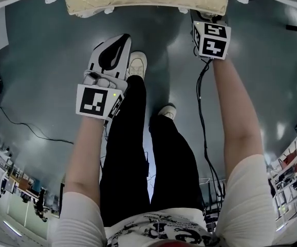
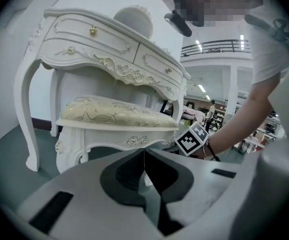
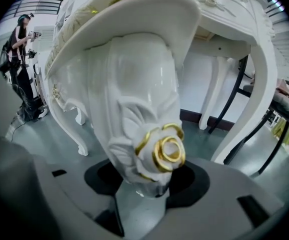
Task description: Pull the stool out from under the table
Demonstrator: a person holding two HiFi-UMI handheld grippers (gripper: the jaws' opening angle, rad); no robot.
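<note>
The stool (image 2: 117, 139) was finished in smooth, glossy white paint, with a gilt rose (image 3: 168, 151) picked out on its leg. Its cushion (image 2: 114, 111) was covered in pale, faintly shiny patterned cloth. The table (image 2: 109, 49) was painted the same glossy white. The floor (image 1: 45, 60) was seen as smooth and reflective. The left gripper (image 2: 144, 176) and right gripper (image 3: 147, 186) were cased in matt grey plastic.

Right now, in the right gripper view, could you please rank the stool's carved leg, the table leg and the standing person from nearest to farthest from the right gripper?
1. stool's carved leg, held between the jaws of the right gripper.
2. table leg, behind it, at right.
3. standing person, far back at left.
</note>
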